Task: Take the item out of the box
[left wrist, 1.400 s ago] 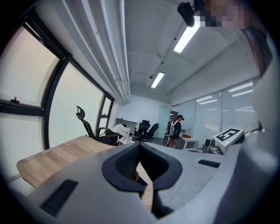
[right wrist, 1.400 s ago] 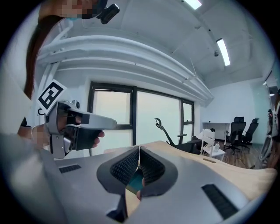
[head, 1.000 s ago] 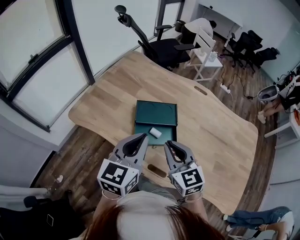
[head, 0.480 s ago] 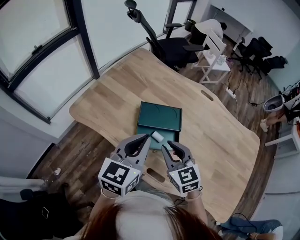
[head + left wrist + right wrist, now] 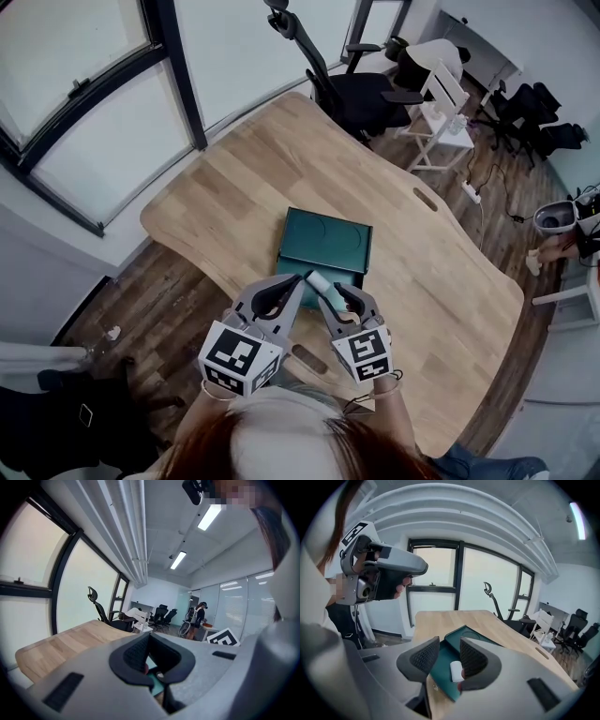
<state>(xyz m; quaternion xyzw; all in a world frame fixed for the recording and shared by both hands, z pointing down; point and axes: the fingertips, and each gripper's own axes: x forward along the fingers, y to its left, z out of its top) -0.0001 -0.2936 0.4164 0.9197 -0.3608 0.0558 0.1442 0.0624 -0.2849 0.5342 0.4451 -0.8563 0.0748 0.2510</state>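
A dark green box (image 5: pixel 328 239) lies open on the wooden table (image 5: pixel 234 187), its lid flat at the far side. A small white item (image 5: pixel 317 281) rests in its near tray; in the right gripper view the white item (image 5: pixel 456 671) shows just beyond the pads, on the box (image 5: pixel 440 667). My right gripper (image 5: pixel 330 292) hovers over the near edge of the box, and the right gripper (image 5: pixel 445 651) has its jaws opening, nothing pressed between them. My left gripper (image 5: pixel 298 281) hangs beside it, and the left gripper (image 5: pixel 151 641) is shut and empty.
The table's near edge has a slot (image 5: pixel 307 358) right under my grippers. A black office chair (image 5: pixel 361 89) and a white chair (image 5: pixel 441 103) stand beyond the far side. Large windows (image 5: pixel 84 112) run along the left. A person (image 5: pixel 200 618) stands far off in the room.
Both grippers have moved forward over the near edge of the box. The right jaws have come apart from shut. The white item now lies right at their tips.
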